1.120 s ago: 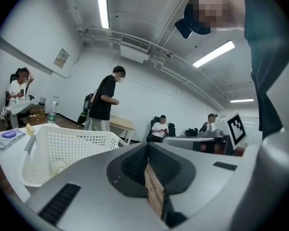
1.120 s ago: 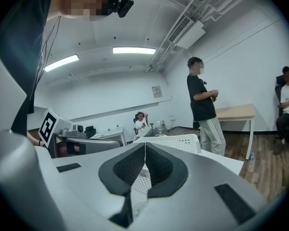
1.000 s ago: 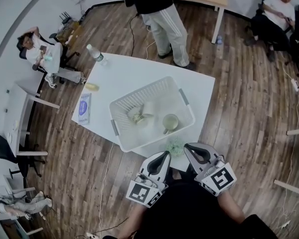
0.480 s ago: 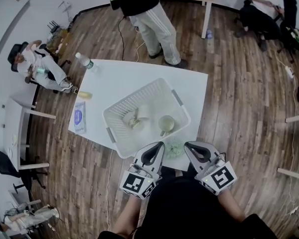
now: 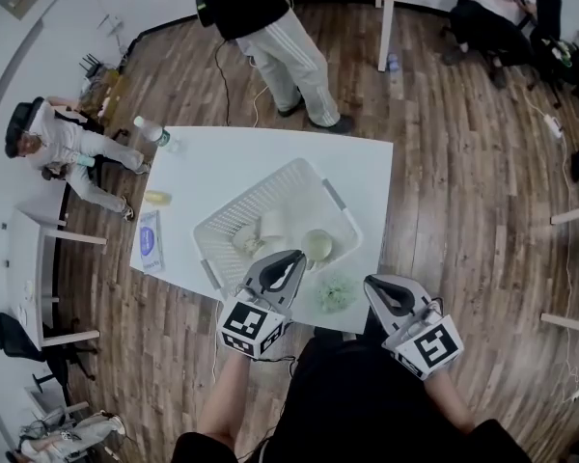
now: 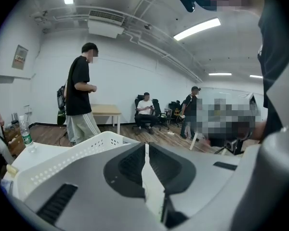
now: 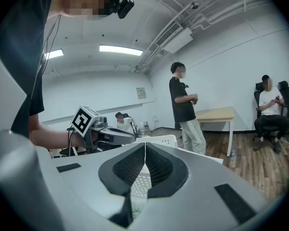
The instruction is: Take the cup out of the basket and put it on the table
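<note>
Left claw (image 5: 291,258), clenched and empty, hangs over the near rim of the basket (image 5: 247,194) beside the cup (image 5: 317,245). Right claw (image 5: 374,285), clenched too, hovers at the near edge of the desk (image 5: 232,157).

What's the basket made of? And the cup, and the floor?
Basket: probably white plastic, matte, with rows of little holes in its walls.
Cup: pale and smooth, maybe ceramic or plastic; too small to tell.
Floor: brown planks with streaky grain, so wood or wood-look.
</note>
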Motion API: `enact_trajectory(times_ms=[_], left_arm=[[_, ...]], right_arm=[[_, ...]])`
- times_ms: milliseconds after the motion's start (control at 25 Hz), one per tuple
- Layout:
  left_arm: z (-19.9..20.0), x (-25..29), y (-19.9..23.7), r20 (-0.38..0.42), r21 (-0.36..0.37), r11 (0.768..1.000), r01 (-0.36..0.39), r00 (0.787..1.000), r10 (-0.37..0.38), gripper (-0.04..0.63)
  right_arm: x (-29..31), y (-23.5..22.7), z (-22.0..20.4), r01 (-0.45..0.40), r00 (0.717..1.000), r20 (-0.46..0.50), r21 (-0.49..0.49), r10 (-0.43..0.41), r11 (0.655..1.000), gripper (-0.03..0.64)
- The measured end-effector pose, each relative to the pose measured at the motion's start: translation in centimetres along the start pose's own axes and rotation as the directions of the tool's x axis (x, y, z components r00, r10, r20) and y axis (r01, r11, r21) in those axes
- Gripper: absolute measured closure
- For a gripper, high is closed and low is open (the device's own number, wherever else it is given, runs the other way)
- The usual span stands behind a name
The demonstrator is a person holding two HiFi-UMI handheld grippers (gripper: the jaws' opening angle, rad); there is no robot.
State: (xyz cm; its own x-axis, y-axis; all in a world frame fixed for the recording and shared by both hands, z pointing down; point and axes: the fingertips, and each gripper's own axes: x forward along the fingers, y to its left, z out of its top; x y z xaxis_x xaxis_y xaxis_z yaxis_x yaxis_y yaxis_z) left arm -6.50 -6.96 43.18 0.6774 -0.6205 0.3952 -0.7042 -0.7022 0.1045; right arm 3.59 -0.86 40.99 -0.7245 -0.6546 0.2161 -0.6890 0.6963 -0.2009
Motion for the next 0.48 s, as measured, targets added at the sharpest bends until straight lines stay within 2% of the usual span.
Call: enact_trajectory(times_ms=[120,200,280,480], left_arm=[[-0.7,1.2,1.3,-0.058,0.039,0.999,0.029,0.998,-0.027,0.575],[-1.5,2.3,2.1,-0.112,0.060,0.996,0.063,0.992,-0.056,0.534],[-2.5,3.2,2.7,-0.172,0.089,0.991,0.103,0.981,-0.087,0.489],[-5.8,5.6,3.5,-0.298,0.105,0.977,0.187,0.943,-0.148,0.458]], right_arm=[[-0.2,-0.5,-0.2,0.029,1.000,-0.002,0.007,-0.029,1.000,0.592],[-0.4,-1.0,-0.2,0.051,0.999,-0.004,0.012,-0.051,0.999,0.592],[-0.5,-1.3,-0.2,0.074,0.997,-0.008,0.016,-0.074,0.997,0.592],[-1.1,-1.6,-0.6,0.126,0.992,-0.016,0.023,-0.126,0.992,0.592]])
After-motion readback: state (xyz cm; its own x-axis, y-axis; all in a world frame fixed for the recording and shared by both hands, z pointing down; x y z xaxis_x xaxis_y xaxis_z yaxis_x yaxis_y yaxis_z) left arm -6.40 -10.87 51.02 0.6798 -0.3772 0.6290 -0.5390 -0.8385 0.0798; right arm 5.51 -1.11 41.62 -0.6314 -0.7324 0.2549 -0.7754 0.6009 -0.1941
